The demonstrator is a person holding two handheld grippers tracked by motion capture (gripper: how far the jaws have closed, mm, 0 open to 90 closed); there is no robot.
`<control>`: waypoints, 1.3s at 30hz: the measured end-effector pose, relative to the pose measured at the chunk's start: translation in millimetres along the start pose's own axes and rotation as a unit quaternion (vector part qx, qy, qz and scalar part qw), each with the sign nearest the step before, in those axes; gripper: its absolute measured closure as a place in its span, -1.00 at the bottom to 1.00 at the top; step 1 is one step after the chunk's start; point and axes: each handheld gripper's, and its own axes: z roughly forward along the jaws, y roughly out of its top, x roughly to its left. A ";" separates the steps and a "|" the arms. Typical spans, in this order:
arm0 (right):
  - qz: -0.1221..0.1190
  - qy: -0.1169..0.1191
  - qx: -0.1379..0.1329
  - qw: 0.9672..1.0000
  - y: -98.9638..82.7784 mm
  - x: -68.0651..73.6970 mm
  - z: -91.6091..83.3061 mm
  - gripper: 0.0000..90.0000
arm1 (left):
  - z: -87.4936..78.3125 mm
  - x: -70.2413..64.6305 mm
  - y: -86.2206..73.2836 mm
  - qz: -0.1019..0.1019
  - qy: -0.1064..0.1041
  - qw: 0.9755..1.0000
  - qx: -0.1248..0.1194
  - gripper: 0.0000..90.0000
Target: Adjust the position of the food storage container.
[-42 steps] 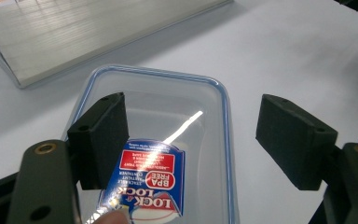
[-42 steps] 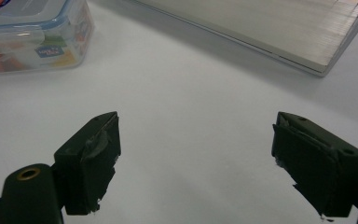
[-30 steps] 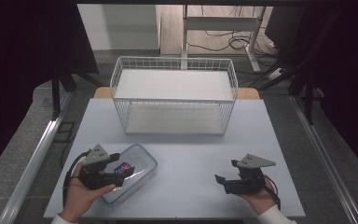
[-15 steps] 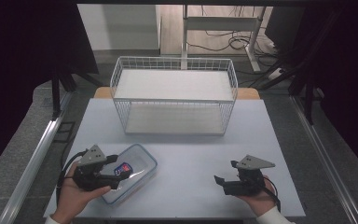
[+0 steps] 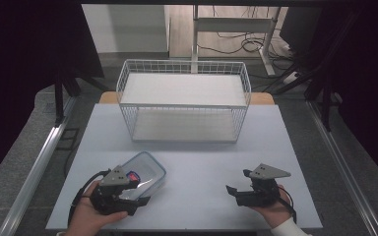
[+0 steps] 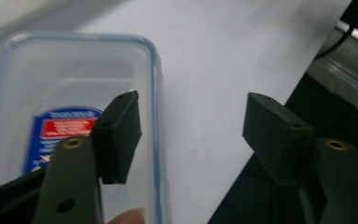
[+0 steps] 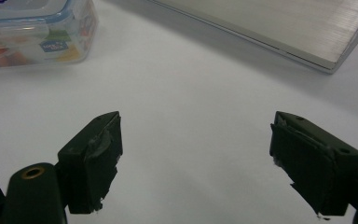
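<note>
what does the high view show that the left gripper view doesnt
High view alone: the white wire basket at the far side of the table, and the right gripper, open, apart from the container.

Left gripper view alone: close up, one black pad sits over the lid and the other hangs off its blue-rimmed side; the jaws have just been closing, not yet pressing.

Both: the clear plastic container with its blue and red label, and the left gripper.
</note>
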 end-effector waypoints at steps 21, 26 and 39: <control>-0.002 -0.009 0.010 1.000 -1.8 -0.1 2.5 -0.61 | 29.2 -5.3 -31.2 0.009 0.023 0.991 0.128 1.00; -0.002 -0.011 0.009 1.000 -1.9 -0.3 2.4 -0.61 | 29.2 -4.0 -31.1 0.009 0.019 0.991 0.130 1.00; 0.008 -0.013 0.010 1.000 -2.1 -1.2 2.8 -0.61 | 22.9 26.0 -38.2 -0.023 0.054 0.990 0.125 1.00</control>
